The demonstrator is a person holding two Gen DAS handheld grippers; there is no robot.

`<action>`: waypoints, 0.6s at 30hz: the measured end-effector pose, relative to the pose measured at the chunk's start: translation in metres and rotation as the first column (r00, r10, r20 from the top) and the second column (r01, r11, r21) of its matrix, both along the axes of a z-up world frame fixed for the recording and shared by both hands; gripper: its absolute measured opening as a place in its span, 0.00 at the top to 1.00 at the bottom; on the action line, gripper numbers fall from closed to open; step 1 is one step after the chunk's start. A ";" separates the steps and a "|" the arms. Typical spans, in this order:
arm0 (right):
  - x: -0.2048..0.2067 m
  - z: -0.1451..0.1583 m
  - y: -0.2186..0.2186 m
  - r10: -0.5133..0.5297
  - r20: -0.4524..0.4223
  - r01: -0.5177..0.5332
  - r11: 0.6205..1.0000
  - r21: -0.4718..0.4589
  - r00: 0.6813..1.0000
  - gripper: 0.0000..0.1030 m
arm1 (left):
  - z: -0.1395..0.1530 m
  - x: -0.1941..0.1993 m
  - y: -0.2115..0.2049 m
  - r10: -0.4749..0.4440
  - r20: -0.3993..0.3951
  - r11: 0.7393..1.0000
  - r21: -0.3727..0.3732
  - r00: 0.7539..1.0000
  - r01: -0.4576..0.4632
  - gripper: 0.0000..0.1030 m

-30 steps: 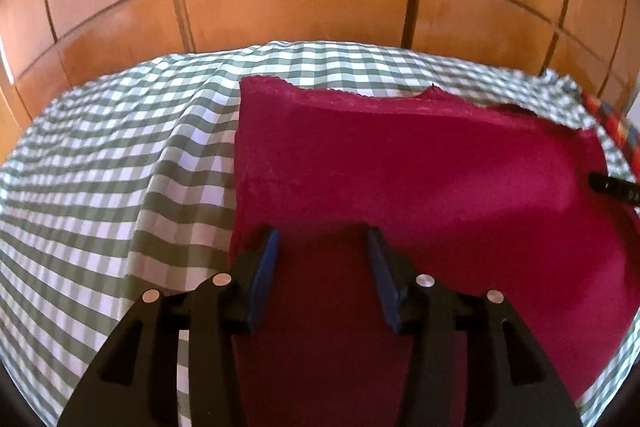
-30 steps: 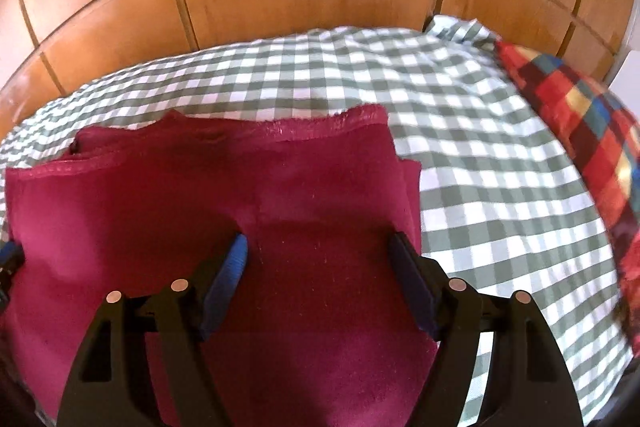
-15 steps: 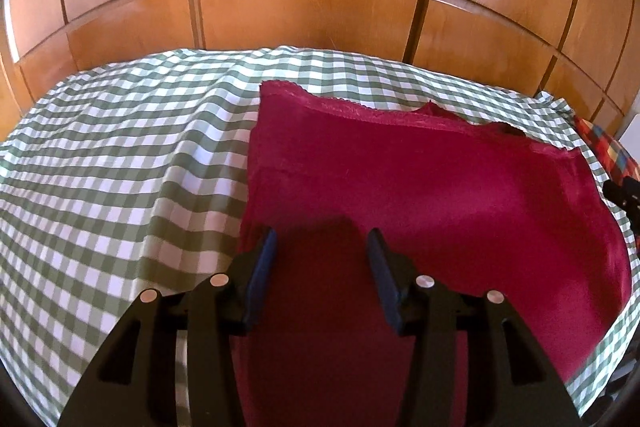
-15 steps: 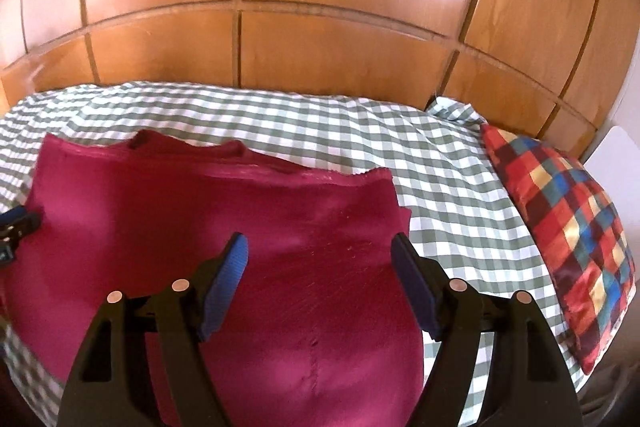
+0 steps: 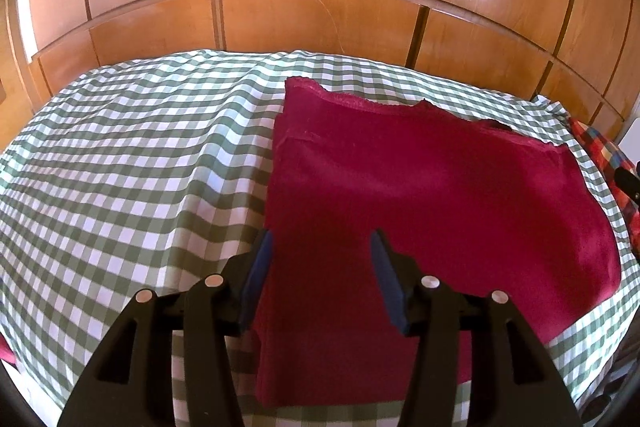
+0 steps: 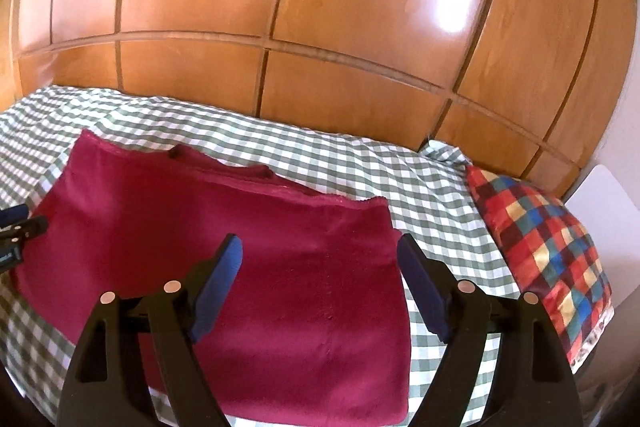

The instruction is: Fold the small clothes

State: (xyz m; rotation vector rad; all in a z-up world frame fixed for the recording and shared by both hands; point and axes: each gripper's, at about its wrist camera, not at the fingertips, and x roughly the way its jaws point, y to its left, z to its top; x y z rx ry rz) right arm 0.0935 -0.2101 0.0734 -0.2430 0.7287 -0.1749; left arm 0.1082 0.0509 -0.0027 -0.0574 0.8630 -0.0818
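I have drawn both grippers up and back from the folded red cloth (image 5: 440, 195). Left gripper (image 5: 322, 259) and right gripper (image 6: 320, 267) are opening, released, nothing between their jaws.

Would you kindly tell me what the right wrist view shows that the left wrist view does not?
Only the right wrist view shows the whole multicoloured checked pillow and a white panel beside it. Only the left wrist view shows the wide bare stretch of gingham sheet left of the cloth. Both share the folded crimson cloth, lying flat and ungripped, and the wooden panelling.
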 end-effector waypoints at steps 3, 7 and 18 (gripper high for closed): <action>-0.004 0.001 0.000 0.006 -0.001 -0.006 1.000 0.004 1.000 0.24 | 0.003 -0.006 -0.001 -0.007 0.004 1.000 0.001 1.000 0.006 0.50; -0.009 0.002 0.000 0.007 0.000 -0.007 1.000 0.005 1.000 0.24 | 0.006 -0.011 -0.006 -0.022 0.012 1.000 0.012 1.000 0.022 0.50; -0.014 -0.017 -0.041 -0.033 -0.064 0.042 0.988 0.150 0.997 0.21 | 0.011 -0.022 -0.036 -0.058 0.020 0.994 0.091 0.998 0.056 0.45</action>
